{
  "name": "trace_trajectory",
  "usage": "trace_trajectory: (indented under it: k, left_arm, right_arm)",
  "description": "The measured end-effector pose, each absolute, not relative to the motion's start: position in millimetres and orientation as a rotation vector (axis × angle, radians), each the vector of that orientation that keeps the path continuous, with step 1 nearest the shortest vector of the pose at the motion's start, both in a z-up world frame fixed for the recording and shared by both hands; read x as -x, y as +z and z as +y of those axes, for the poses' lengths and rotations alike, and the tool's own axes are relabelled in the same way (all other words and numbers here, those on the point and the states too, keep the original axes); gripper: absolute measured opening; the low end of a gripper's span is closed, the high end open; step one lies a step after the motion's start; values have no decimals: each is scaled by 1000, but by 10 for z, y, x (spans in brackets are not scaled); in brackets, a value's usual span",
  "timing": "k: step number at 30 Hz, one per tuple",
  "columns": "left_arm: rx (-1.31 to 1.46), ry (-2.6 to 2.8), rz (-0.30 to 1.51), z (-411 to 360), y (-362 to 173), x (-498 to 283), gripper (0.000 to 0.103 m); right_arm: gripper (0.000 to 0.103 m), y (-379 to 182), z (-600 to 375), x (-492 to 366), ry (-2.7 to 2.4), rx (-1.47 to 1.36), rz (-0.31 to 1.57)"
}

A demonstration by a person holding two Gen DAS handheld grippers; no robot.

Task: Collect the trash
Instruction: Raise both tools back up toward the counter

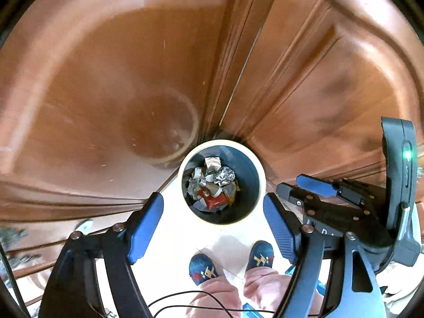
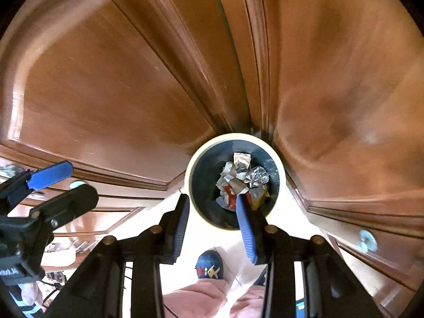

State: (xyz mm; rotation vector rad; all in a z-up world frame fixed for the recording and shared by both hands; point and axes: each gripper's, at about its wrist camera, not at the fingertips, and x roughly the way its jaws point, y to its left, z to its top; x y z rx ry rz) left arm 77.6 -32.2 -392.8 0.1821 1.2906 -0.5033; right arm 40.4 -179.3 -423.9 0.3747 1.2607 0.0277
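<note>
While we look straight down, a round bin (image 1: 221, 181) with a cream rim and dark blue inside stands on the pale floor against the wooden cabinet doors (image 1: 106, 66), holding crumpled foil (image 1: 224, 176), paper and a red wrapper (image 1: 216, 201); our left gripper (image 1: 213, 225) and right gripper (image 2: 213, 228) hang above it, both spread and empty

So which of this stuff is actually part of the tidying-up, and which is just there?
Part of the job:
bin
crumpled foil
red wrapper
left gripper, open
right gripper, open

Just there:
wooden doors
slippers
round knob
</note>
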Motion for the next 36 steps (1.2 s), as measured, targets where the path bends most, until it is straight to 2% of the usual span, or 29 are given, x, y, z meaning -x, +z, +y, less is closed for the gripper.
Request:
trace_trajectory:
  k: [10,16,20,25,36]
  left_arm:
    - [-130,-491,1201,-217,-2667,-483,91]
    - [-122,-476,1092,-197,-1830,-360,97]
    - [-110,-457,1009,-170,-1372,-312,97]
    - [-84,-433,918,-159,-907,-305,98]
    - [-49,-345,792,-209,-240,-313,99]
  right_arm:
    - [37,-2962,-1801,-265,42,-330,1176]
    - [41,-2143,-1857,-173,58,-293,1069]
    - [42,-1649,-1908,-61,71,-262,993]
    - [42,-1300,-1975,17,87,-223,931]
    - [42,-634,-2030,-17,178,-121,797]
